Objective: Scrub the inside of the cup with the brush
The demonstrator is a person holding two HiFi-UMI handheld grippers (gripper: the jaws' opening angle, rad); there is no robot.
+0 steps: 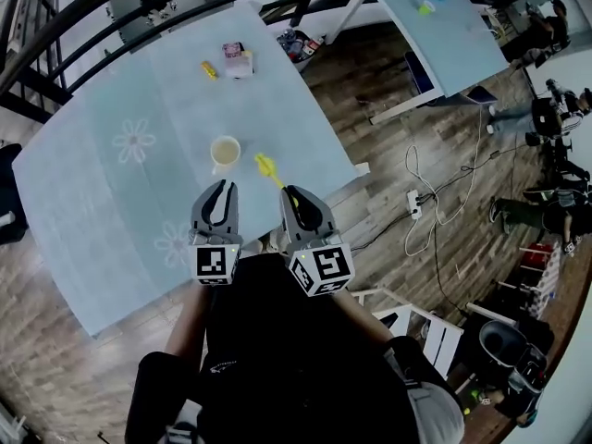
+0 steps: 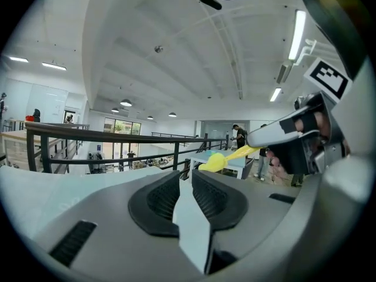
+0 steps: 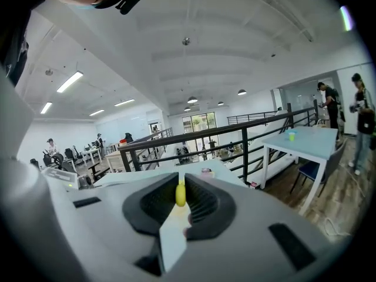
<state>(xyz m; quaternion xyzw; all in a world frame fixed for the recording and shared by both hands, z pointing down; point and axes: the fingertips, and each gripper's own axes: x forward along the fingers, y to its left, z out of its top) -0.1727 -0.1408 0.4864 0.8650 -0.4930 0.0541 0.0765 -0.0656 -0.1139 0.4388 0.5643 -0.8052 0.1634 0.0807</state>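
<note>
My right gripper [image 1: 289,192] clamps the brush [image 1: 268,167] in its jaws; my left gripper [image 1: 222,184] has jaws almost together, empty. The cup [image 1: 225,153] stands on the worktop [image 1: 111,183] just ahead; I judge no scrubbing done.

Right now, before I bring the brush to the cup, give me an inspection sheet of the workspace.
Surface: pale blue table with flower print.
Job's things: cup upright near the middle, untouched; yellow brush above the table beside it.
Clutter: packet and small yellow item at the far end.
Grippers: left gripper claw closed, empty; right gripper claw shut on the brush handle.
Cables: power strip with cables on the wooden floor.
Surroundings: second table, railing.
</note>
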